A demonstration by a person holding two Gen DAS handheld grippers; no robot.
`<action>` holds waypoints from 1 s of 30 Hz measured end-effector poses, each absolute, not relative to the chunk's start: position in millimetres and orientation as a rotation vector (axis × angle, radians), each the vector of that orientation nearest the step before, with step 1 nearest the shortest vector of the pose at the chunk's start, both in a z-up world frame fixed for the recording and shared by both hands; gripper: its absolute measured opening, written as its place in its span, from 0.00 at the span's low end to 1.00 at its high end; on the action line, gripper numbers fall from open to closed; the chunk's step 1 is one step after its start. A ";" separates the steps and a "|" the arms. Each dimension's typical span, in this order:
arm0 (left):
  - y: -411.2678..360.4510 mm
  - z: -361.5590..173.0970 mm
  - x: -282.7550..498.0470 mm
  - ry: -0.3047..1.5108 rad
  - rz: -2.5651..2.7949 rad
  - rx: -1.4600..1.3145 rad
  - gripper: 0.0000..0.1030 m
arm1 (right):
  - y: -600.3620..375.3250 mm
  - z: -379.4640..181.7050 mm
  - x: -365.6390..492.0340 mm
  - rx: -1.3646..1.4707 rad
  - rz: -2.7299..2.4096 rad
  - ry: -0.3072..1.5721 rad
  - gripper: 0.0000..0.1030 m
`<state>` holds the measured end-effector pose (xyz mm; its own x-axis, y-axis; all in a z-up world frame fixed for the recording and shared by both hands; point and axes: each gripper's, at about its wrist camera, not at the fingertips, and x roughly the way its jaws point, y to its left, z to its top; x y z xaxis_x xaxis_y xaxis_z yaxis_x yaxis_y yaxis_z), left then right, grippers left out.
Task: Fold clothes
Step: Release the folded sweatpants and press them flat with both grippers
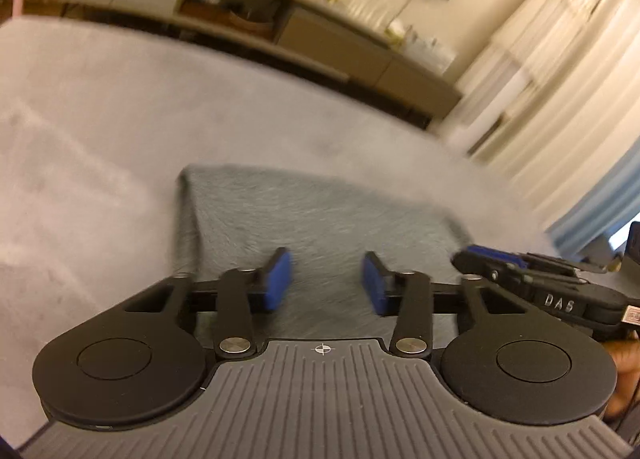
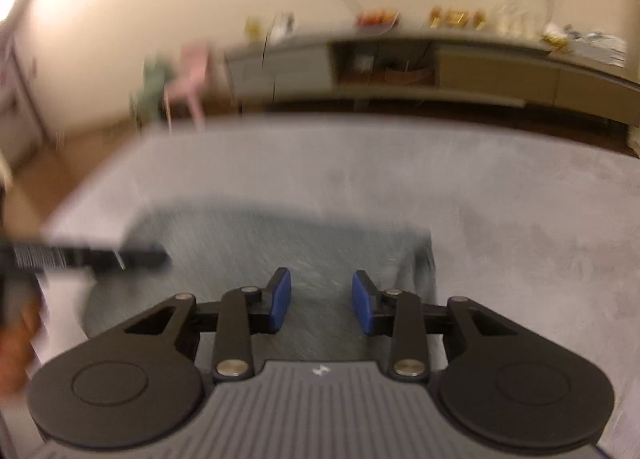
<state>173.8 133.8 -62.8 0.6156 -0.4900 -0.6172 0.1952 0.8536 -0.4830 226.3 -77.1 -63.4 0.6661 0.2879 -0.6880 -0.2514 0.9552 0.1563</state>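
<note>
A folded grey-green fuzzy garment [image 1: 312, 215] lies flat on the light grey bedspread [image 1: 100, 107]. My left gripper [image 1: 326, 279] hovers over its near part, open, with only cloth showing below the gap between its blue pads. The right gripper [image 1: 492, 259] enters the left wrist view at the garment's right edge. In the right wrist view the same garment [image 2: 280, 243] lies ahead, and my right gripper [image 2: 321, 301] hangs open above it with nothing between the pads. The other gripper's black body [image 2: 84, 257] crosses the left side, blurred.
A long low sideboard [image 1: 320, 35] with small items on top runs behind the bed. White curtains [image 1: 560, 59] hang at the right. A pink chair [image 2: 188, 75] stands by the far wall. A hand [image 2: 18, 343] shows at the left edge of the right wrist view.
</note>
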 end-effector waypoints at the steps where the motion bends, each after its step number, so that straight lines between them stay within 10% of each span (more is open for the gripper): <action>1: 138.9 -68.7 174.4 0.810 -0.416 -0.403 0.22 | -79.0 -74.0 227.3 0.019 0.291 0.791 0.33; 7: 149.7 -68.5 163.7 0.771 -0.384 -0.437 0.16 | -91.7 -89.5 240.7 0.081 0.249 0.827 0.51; 9: 158.1 -51.2 136.8 0.713 -0.337 -0.457 0.41 | -98.7 -78.4 230.6 0.081 0.240 0.800 0.50; 12: 173.5 -31.0 83.9 0.612 -0.358 -0.486 0.52 | -113.1 -53.2 205.7 0.097 0.252 0.707 0.42; 26: 141.2 -75.1 64.7 0.718 -0.299 -0.101 0.62 | -92.9 -68.3 125.4 -0.042 0.340 0.730 0.61; 30: 144.6 -82.4 80.2 0.722 -0.330 -0.141 0.49 | -96.9 -83.9 141.7 0.043 0.387 0.730 0.62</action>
